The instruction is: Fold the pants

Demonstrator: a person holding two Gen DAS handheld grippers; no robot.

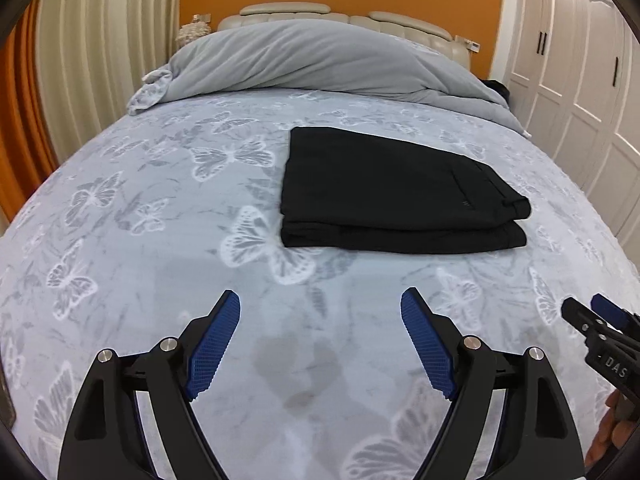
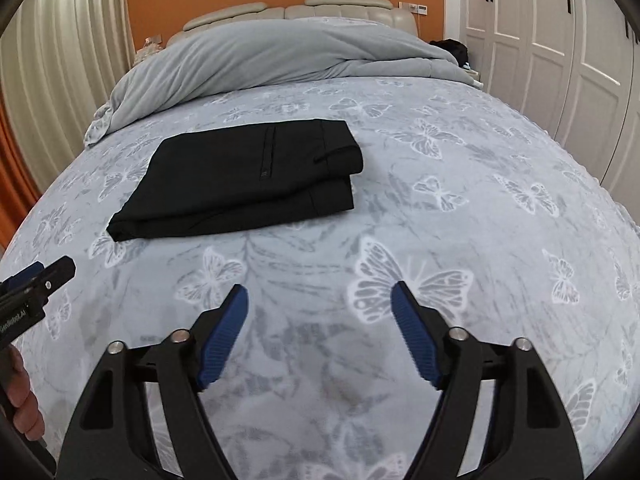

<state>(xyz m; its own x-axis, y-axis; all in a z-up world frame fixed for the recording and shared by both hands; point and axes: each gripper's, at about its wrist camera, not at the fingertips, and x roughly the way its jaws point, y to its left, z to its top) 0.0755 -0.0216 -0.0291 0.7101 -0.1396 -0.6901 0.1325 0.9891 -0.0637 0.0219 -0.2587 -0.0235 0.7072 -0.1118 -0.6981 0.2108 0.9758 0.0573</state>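
Black pants (image 1: pixel 396 190) lie folded in a flat rectangular stack on the bed; they also show in the right wrist view (image 2: pixel 248 178), up and to the left. My left gripper (image 1: pixel 320 304) is open and empty, held above the bedspread short of the pants. My right gripper (image 2: pixel 319 298) is open and empty too, short of the pants and to their right. The right gripper's tip shows at the right edge of the left wrist view (image 1: pixel 592 316). The left gripper's tip shows at the left edge of the right wrist view (image 2: pixel 44 278).
The bed carries a pale blue butterfly bedspread (image 1: pixel 160 240). A grey duvet (image 1: pixel 320 60) is heaped at the headboard end. White wardrobe doors (image 2: pixel 560 60) stand to the right, curtains (image 1: pixel 100 40) to the left.
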